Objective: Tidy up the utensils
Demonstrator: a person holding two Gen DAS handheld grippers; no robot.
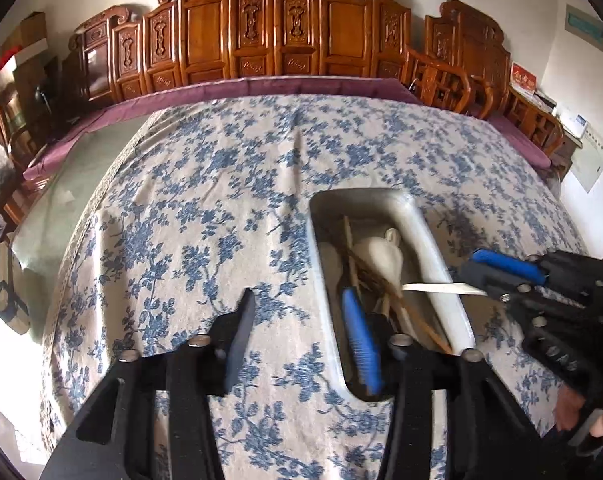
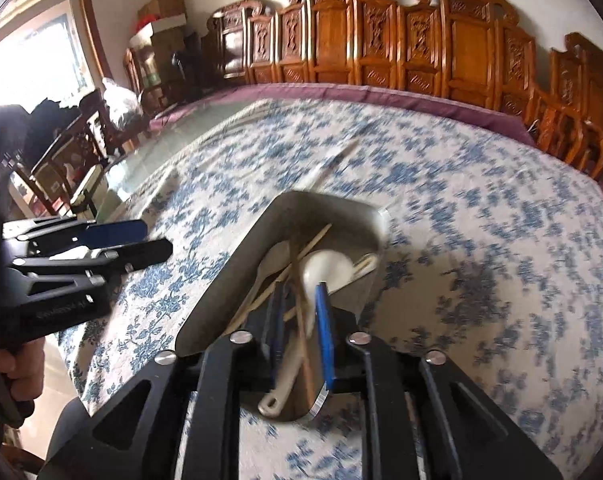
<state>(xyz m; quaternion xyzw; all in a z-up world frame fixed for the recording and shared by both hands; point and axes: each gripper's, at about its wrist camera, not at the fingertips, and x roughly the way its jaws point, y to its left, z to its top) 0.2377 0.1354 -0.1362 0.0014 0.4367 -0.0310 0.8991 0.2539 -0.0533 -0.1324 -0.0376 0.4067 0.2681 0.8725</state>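
A metal tray (image 1: 421, 220) (image 2: 229, 272) sits on the floral cloth and holds white spoons (image 1: 377, 256) (image 2: 325, 268) and wooden chopsticks (image 1: 353, 256) (image 2: 313, 240). My left gripper (image 1: 297, 304) (image 2: 157, 240) is open and straddles the tray's left wall, with one finger over the cloth and the blue-padded one inside the tray. My right gripper (image 2: 300, 292) (image 1: 470, 265) hovers over the tray's near end. A white spoon's handle and a chopstick run between its pads, and a gap shows beside them.
The blue floral tablecloth (image 1: 205, 200) covers a glass-topped table with a purple edge (image 1: 261, 88). Carved wooden chairs (image 1: 301, 28) line the far side. Boxes (image 2: 161, 12) and clutter stand at the left. A person's hands (image 1: 573, 404) (image 2: 17, 364) hold the grippers' handles.
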